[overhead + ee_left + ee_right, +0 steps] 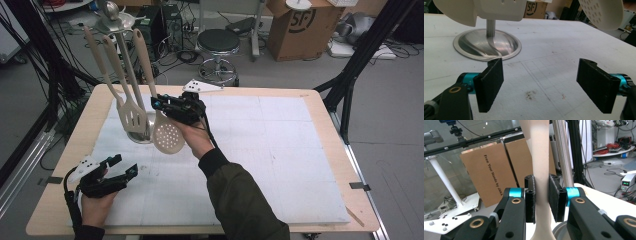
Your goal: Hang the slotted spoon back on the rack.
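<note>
High view has the right gripper [159,105] up at the utensil stand [141,136], clamped on the handle of the skimmer [166,134], that cream perforated spoon hanging at the front of the rack. Makes sense to grab it partway down the handle rather than at the bowl: the top end is hooked on the stand's crown [114,22], so you need a firm hold on the stem to lift it off or settle it on. The right gripper view backs this up, with the skimmer's handle [540,182] sandwiched between the two black pads, jaws narrow and pressing on it, and the steel pole [561,152] just behind. The other two utensils, a slotted turner [131,117] and another cream piece beside it, hang near the skimmer, so it probably needs a careful pull to avoid knocking them. The left gripper [120,167] sits low at the near left of the white mat [260,150], well apart from the stand, jaws wide with nothing in them, so it looks like it's parked out of the way. In the left gripper view you can see the stand's shiny round base [487,47] ahead and the skimmer's bowl [602,12] dangling above the table, not touching it.
</note>
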Action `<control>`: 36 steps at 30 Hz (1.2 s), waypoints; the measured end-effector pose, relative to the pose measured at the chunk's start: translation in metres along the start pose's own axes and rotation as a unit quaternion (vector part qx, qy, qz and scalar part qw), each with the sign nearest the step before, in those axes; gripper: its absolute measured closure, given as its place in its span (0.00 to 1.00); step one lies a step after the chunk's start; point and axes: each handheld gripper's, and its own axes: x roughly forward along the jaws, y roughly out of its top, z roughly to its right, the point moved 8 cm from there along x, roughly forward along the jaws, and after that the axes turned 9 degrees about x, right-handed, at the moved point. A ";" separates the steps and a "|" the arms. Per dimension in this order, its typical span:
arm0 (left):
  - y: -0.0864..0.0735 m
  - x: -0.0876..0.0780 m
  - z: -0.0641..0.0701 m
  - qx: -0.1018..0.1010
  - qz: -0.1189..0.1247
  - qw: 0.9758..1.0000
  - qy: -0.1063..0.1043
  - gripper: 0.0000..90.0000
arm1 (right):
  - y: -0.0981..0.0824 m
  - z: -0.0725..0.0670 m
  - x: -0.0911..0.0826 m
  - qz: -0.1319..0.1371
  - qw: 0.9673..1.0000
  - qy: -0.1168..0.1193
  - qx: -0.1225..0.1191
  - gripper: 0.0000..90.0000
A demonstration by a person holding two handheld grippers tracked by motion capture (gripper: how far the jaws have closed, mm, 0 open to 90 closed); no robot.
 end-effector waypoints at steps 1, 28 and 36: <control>0.000 0.000 0.000 0.000 0.000 1.000 0.000 0.25 | 0.000 0.000 0.001 -0.001 1.000 0.000 0.000 0.86; 0.001 0.000 0.001 -0.001 0.004 1.000 -0.002 0.25 | 0.002 0.013 -0.011 -0.008 0.998 -0.062 0.010 0.33; 0.001 -0.003 0.001 0.001 0.003 1.000 0.001 0.25 | -0.005 0.002 -0.023 -0.028 0.998 -0.056 0.002 0.29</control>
